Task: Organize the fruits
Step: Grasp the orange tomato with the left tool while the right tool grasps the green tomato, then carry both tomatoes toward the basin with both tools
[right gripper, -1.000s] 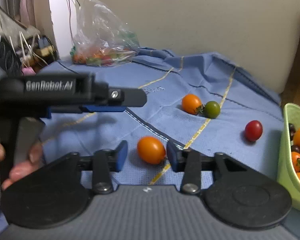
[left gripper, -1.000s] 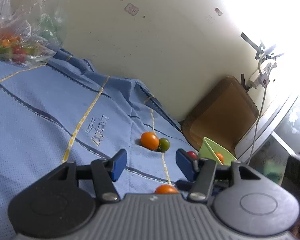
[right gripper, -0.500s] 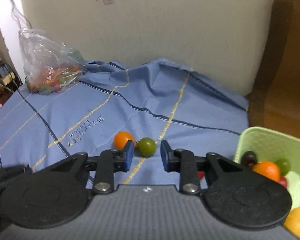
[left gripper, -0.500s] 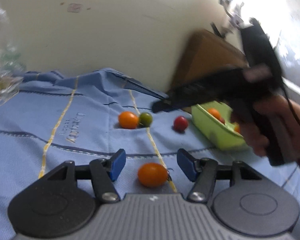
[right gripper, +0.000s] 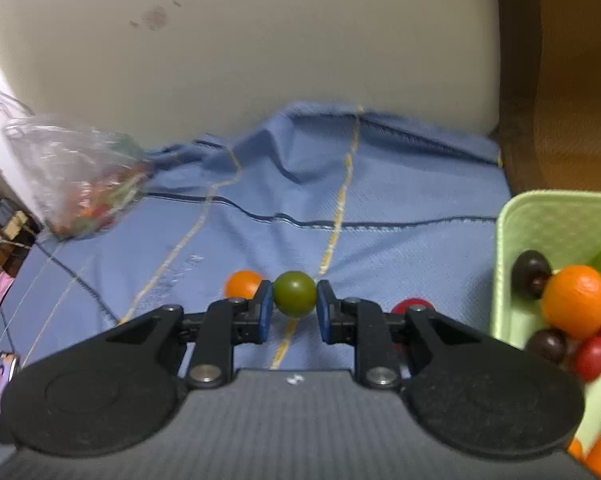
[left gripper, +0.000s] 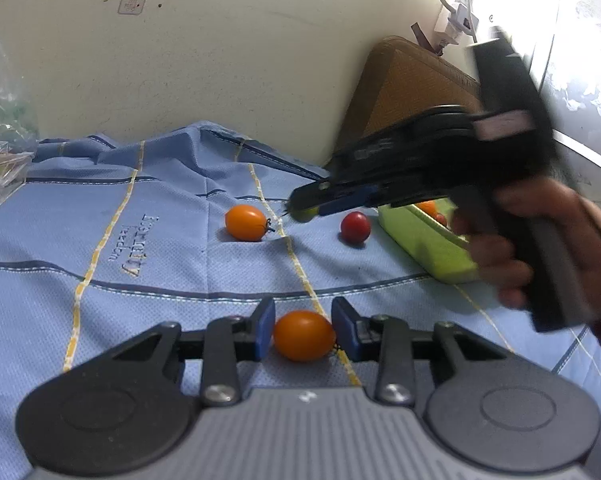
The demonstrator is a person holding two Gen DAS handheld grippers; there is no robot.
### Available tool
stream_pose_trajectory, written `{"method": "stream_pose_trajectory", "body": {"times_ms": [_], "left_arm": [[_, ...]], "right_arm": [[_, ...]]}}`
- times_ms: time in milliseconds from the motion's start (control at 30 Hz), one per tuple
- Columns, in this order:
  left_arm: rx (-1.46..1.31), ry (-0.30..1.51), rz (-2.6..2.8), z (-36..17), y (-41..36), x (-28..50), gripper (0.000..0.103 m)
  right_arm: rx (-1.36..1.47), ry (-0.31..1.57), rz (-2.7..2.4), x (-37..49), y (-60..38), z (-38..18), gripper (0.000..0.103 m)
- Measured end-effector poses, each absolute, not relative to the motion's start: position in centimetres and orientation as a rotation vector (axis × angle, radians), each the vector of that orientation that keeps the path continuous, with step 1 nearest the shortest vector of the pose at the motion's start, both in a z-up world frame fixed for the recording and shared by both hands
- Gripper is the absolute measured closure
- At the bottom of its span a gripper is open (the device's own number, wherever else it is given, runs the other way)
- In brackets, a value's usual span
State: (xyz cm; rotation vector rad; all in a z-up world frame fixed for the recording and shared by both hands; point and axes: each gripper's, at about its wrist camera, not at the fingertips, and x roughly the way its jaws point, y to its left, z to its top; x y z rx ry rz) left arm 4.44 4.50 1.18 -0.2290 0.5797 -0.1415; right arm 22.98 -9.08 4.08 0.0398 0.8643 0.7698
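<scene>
My left gripper (left gripper: pixel 303 332) has its blue pads closed against an orange tomato (left gripper: pixel 304 341) that rests on the blue cloth (left gripper: pixel 140 280). My right gripper (right gripper: pixel 293 307) has its pads against a green tomato (right gripper: pixel 294 293); it also shows in the left wrist view (left gripper: pixel 324 205), low over the cloth. A second orange tomato (left gripper: pixel 245 222) (right gripper: pixel 242 283) and a red tomato (left gripper: pixel 355 227) (right gripper: pixel 410 305) lie loose on the cloth. The light green basket (right gripper: pixel 516 248) (left gripper: pixel 428 244) at the right holds several tomatoes.
A clear plastic bag (right gripper: pixel 76 188) with more tomatoes lies at the far left by the wall. A brown board (left gripper: pixel 408 92) leans against the wall behind the basket. Cables and clutter (right gripper: pixel 0 220) sit past the cloth's left edge.
My left gripper's jaws narrowed onto the near orange tomato. My right gripper moved forward and closed its pads around the green tomato.
</scene>
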Motion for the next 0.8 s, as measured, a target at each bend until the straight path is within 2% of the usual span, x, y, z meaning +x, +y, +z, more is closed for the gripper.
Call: {"method": "stream_pose_trajectory", "body": {"times_ms": [267, 367, 433, 800], "left_arm": [[-0.227, 0.579, -0.142, 1.1, 4.4, 4.4, 0.071], [-0.233, 0.586, -0.144, 1.0, 4.4, 4.5, 0.065], [-0.238, 0.584, -0.143, 0.9, 4.5, 4.5, 0.065], [-0.204, 0.594, -0.127, 0.9, 3.9, 4.3, 0.067]], "right_arm": [[-0.067, 0.727, 0.858, 14.2, -13.4, 5.2, 0.077], [-0.156, 0.682, 0.857, 10.8, -14.6, 4.3, 0.077], [-0.231, 0.641, 0.853, 9.1, -14.6, 3.5, 0.077], [-0.401, 0.509, 0.83, 6.2, -13.8, 0.8, 0.073]]}}
